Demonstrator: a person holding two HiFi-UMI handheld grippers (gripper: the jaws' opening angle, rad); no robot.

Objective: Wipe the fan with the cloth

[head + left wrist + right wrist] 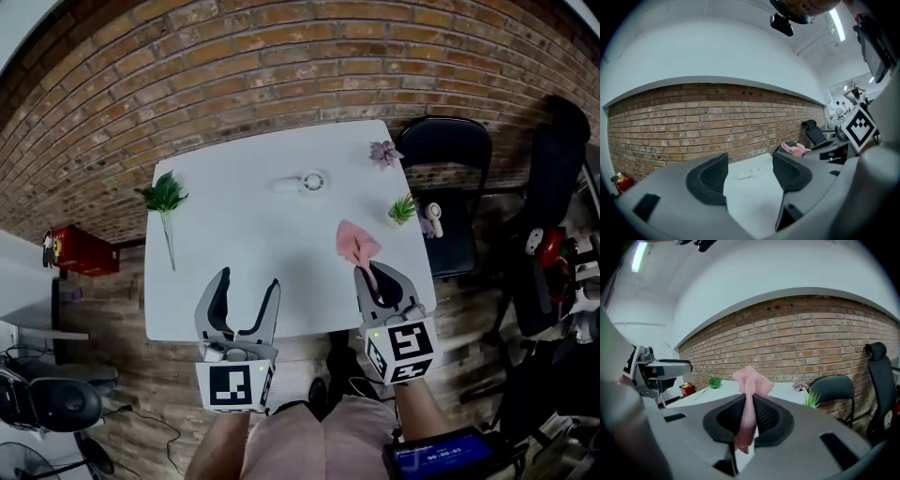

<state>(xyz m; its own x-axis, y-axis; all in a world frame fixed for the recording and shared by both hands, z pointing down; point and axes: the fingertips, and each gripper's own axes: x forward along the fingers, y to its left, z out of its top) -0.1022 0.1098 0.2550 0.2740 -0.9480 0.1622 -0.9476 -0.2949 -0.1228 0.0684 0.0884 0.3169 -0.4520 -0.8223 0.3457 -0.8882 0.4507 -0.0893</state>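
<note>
A small white handheld fan (305, 182) lies flat at the far middle of the white table (234, 262); in the left gripper view the fan (750, 173) shows far off between the jaws. My right gripper (373, 273) is shut on a pink cloth (356, 246), which bunches up above the jaws over the table's right side; the cloth (749, 394) is pinched between the black pads. My left gripper (246, 288) stands open with nothing between its fingers, over the table's near edge and well short of the fan.
A green leafy sprig (165, 202) lies at the table's left. A pink flower (383, 152) sits at the far right corner, a small green plant (403, 209) at the right edge. A black chair (450, 187) stands right of the table, a brick wall behind.
</note>
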